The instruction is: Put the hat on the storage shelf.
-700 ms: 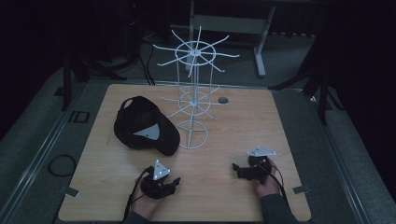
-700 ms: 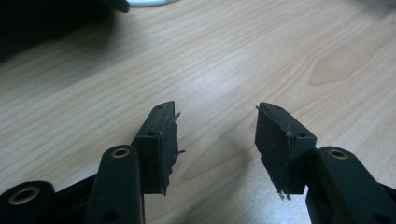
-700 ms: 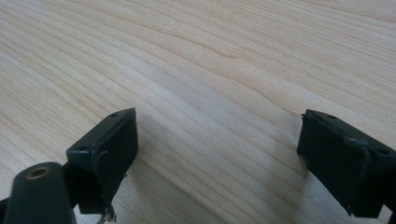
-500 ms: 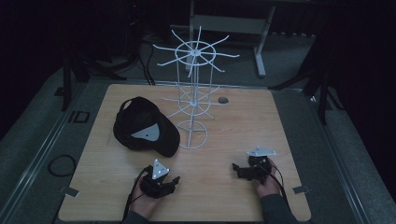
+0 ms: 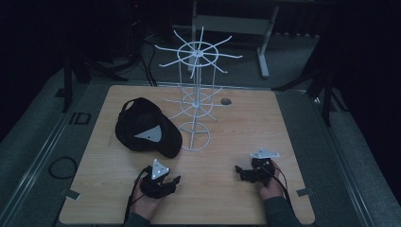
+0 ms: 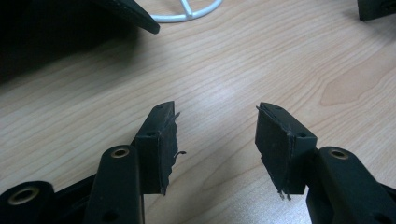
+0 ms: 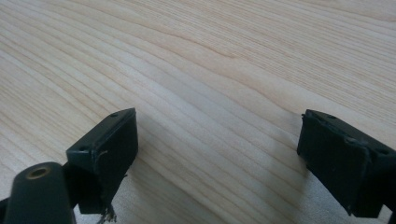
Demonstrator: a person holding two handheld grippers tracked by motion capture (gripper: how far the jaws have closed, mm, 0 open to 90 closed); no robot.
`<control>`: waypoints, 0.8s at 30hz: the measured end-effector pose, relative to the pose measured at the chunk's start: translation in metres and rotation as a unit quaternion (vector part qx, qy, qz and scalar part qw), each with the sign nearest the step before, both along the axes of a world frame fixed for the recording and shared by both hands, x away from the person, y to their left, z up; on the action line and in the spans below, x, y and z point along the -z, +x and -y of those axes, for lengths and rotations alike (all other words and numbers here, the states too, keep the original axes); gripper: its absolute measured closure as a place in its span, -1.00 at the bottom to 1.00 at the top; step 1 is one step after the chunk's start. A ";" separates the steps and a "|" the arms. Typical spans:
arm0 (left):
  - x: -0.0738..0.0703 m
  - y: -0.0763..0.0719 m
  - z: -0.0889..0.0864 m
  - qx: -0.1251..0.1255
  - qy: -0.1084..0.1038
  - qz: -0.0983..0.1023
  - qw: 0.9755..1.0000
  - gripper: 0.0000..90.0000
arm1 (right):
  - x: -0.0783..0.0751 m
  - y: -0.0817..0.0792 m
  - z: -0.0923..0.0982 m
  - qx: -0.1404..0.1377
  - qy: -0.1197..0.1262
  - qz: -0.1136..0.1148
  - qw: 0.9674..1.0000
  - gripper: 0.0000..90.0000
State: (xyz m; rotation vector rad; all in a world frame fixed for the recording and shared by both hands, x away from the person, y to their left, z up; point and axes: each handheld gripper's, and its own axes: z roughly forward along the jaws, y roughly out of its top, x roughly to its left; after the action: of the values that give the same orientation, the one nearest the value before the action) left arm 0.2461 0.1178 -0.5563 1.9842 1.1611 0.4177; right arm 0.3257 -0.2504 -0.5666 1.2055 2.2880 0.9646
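Note:
A black cap (image 5: pixel 147 128) with a pale patch lies on the left half of the wooden table (image 5: pixel 246 123). Just right of it stands a white wire display rack (image 5: pixel 196 94) with spoke arms. My left gripper (image 5: pixel 174 182) rests near the front edge, in front of the cap, open and empty. In the left gripper view its jaws (image 6: pixel 215 135) stand apart over bare wood, with the cap's brim (image 6: pixel 135 16) and the rack's base ring (image 6: pixel 191 13) beyond. My right gripper (image 5: pixel 240 172) sits at the front right, pointing left, open; its jaws (image 7: pixel 217 154) spread wide over wood.
A small round hole (image 5: pixel 226 101) is set in the table behind the rack. A desk frame (image 5: pixel 236 23) stands on the dark floor beyond the table. Cables (image 5: pixel 61 166) lie on the floor at the left.

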 end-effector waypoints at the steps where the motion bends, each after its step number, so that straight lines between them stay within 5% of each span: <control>1: 0.000 0.000 0.000 -0.002 0.000 0.001 1.000 0.07 | 0.000 0.000 0.000 0.000 0.000 0.000 1.000 -0.73; 24: -0.014 0.018 -0.012 -0.064 -0.014 0.009 0.998 0.05 | 0.000 0.000 0.000 0.000 0.000 0.000 1.000 -0.73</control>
State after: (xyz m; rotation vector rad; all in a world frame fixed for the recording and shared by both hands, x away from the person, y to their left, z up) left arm 0.2639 0.1300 -0.5422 1.8835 1.2800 0.4814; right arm 0.3257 -0.2504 -0.5666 1.2047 2.2884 0.9643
